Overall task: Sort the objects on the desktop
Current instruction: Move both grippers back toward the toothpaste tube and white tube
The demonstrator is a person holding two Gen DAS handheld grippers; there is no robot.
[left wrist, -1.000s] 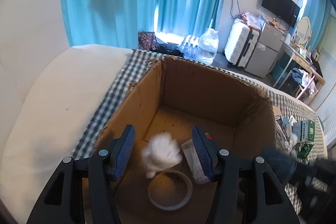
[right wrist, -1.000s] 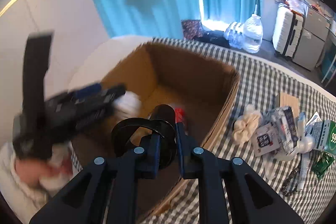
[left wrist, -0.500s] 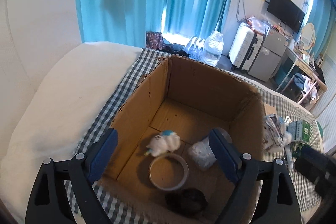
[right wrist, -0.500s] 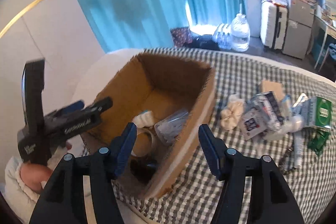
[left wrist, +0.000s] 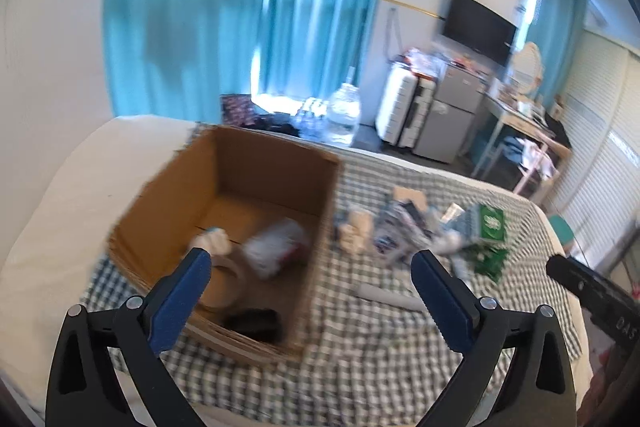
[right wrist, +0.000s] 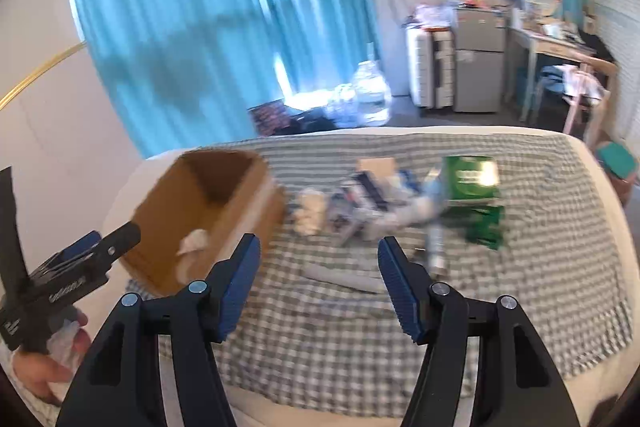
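We find both the left gripper (left wrist: 308, 277) and right gripper (right wrist: 318, 263) empty, jaws apart, the left having just widened. Only the left view shows inside the brown cardboard box (left wrist: 168, 195): a tape ring (left wrist: 224, 283) and a crinkled clear bag (left wrist: 276, 247).

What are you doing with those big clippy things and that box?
A person is tidying small things off a checked cloth into a cardboard box. A tape roll, a white wad and a few other bits already lie inside. The left gripper has just been opening, and both it and the right gripper are open and empty. A pile waits beside the box.
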